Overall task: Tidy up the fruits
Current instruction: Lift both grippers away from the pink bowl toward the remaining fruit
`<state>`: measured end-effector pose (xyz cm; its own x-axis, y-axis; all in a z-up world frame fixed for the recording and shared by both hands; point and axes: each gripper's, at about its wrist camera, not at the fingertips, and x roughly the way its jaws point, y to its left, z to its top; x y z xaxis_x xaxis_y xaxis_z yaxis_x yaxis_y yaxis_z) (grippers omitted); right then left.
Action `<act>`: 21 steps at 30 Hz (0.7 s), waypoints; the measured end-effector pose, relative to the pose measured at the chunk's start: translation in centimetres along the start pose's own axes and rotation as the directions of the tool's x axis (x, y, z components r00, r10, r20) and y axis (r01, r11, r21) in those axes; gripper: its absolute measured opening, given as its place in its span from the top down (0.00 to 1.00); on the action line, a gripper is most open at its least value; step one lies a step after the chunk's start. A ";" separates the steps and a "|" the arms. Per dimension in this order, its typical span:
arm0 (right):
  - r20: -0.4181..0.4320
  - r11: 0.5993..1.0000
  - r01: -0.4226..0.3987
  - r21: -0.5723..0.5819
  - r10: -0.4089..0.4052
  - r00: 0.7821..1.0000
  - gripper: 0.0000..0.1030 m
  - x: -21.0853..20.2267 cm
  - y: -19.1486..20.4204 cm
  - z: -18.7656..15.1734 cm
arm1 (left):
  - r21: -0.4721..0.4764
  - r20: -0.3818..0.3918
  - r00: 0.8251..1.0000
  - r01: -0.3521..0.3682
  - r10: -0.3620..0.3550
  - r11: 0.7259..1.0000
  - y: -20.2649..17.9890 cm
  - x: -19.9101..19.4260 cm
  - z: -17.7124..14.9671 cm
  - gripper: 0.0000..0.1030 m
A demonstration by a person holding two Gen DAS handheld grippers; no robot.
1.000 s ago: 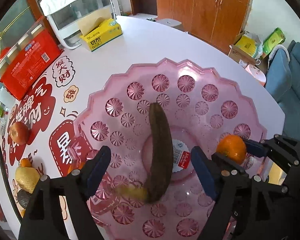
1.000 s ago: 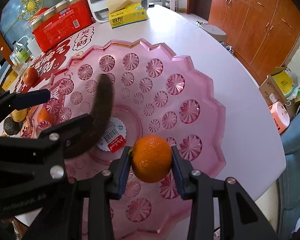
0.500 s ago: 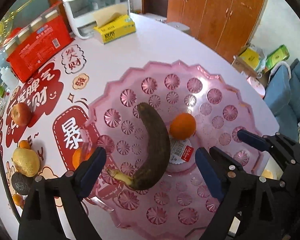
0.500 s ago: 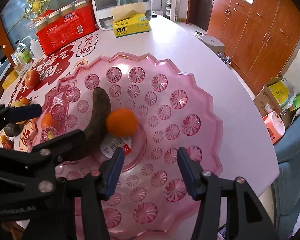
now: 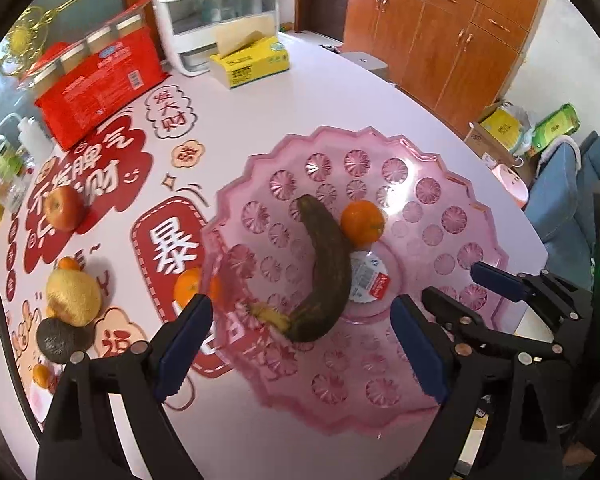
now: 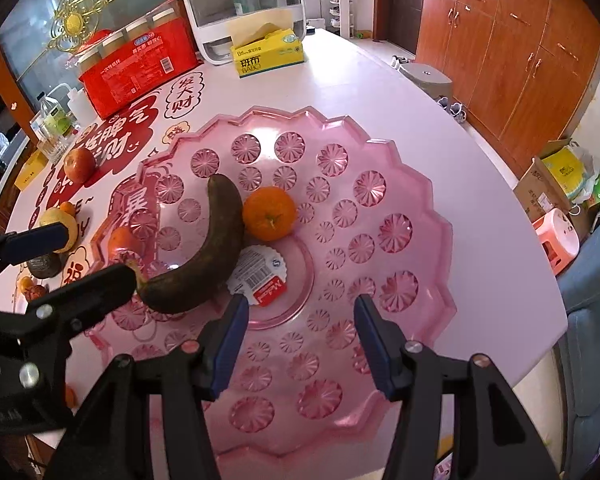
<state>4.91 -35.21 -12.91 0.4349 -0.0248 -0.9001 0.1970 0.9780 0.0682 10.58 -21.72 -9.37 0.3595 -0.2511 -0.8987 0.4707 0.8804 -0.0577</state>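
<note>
1. Left wrist view: the left gripper (image 5: 300, 344) stands wide apart with nothing between its pads, hanging above the near rim of the pink bowl (image 5: 472, 184). A second ago the dark banana (image 5: 324, 276) lay right between those pads; now it rests free in the bowl, stem end toward the camera, and the gripper has drawn back from it. The orange (image 5: 362, 222) sits touching the banana's far side, where a second ago it was still clamped at the right edge of the view.

2. Left wrist view, on the table (image 5: 284, 104): an apple (image 5: 64, 208), a yellow pear (image 5: 73, 298), an avocado (image 5: 62, 339) and another orange (image 5: 190, 286) just beside the bowl's left rim are all outside the bowl.

3. Right wrist view: the right gripper (image 6: 300, 342) is part-way apart and empty; a second ago it pinched the orange (image 6: 270, 219), which now lies in the bowl (image 6: 428, 216) against the banana (image 6: 204, 248).

4. Judgement: two fruits are delivered, both claws are free, and the fruit on the table's left side is probably next.
</note>
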 end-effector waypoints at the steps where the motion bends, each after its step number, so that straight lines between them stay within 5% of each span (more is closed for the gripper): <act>1: 0.001 1.000 -0.001 0.003 0.001 1.000 0.46 -0.2 0.0 -0.1 | -0.005 0.003 1.000 -0.003 0.003 1.000 0.2 -0.4 -0.2 0.13; 21: 0.095 0.999 -0.006 0.031 0.003 0.995 0.46 -6.4 5.0 -2.1 | -0.020 0.110 0.993 -0.049 0.051 0.999 6.2 -8.3 -4.1 0.13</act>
<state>1.30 -29.76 -7.74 0.5172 -0.0416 -0.8549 0.2220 0.9712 0.0870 7.23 -12.55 -3.99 0.4692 -0.2482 -0.8475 0.4363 0.8995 -0.0218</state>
